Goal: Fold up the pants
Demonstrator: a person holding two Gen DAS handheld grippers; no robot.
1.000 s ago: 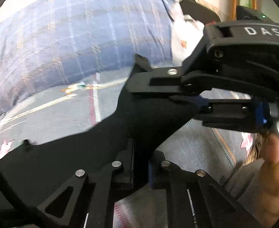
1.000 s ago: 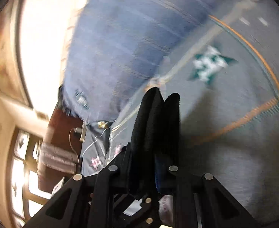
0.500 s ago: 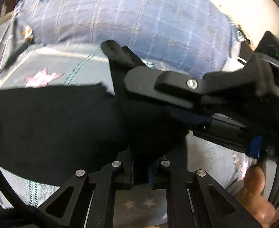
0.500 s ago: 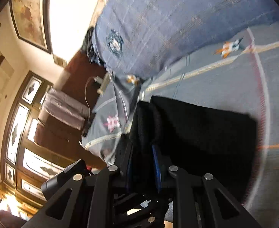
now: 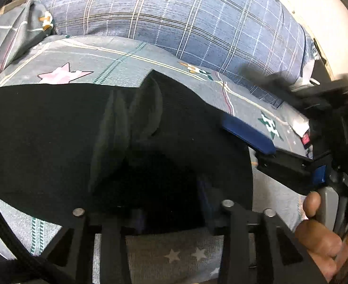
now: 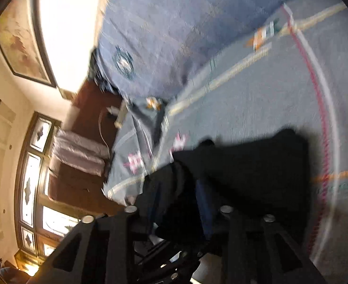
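Both grippers have spread apart and let go: the black pants (image 5: 55, 127) now lie folded on the bedsheet (image 5: 117, 64), the left gripper (image 5: 150, 213) at 6 o'clock, the right gripper (image 5: 247, 132) withdrawing at 3 o'clock. This fold appears done.

Black gripper (image 5: 252, 139) frame, silver screws, blue pads.

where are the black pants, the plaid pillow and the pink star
black pants (image 5: 43, 130), left wrist view, flat left part of the cloth
plaid pillow (image 5: 174, 16), left wrist view, middle of its front
pink star (image 5: 62, 75), left wrist view, its centre
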